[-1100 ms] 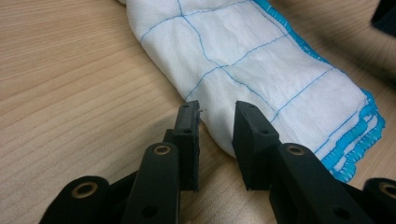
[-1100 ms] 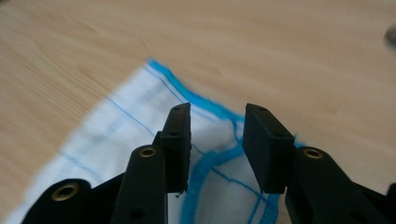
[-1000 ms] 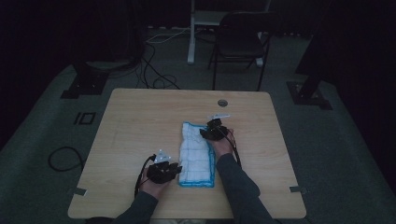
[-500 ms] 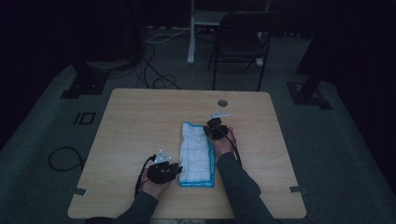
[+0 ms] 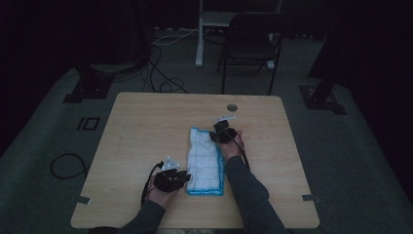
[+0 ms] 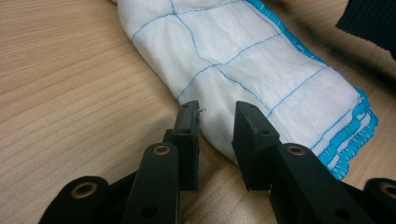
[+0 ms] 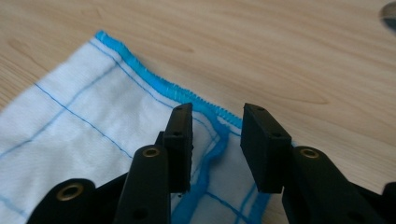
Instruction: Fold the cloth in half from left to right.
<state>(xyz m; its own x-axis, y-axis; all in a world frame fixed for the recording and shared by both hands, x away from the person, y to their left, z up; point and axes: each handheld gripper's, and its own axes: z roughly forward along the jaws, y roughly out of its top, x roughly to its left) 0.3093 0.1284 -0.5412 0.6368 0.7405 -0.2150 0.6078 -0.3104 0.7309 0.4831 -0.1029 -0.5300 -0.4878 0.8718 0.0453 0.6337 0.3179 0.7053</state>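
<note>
Lying folded on the wooden table, a blue-edged cloth.

Folded white cloth with blue grid lines and bright blue hem, flat on the table's middle.

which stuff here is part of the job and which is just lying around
In the job:
- white cloth with blue edging, folded on the table
- left tool, open at the cloth's fold
- right tool, open over the cloth's blue hem

Just lying about:
- folding chair
- floor cables
- stand bases
</note>
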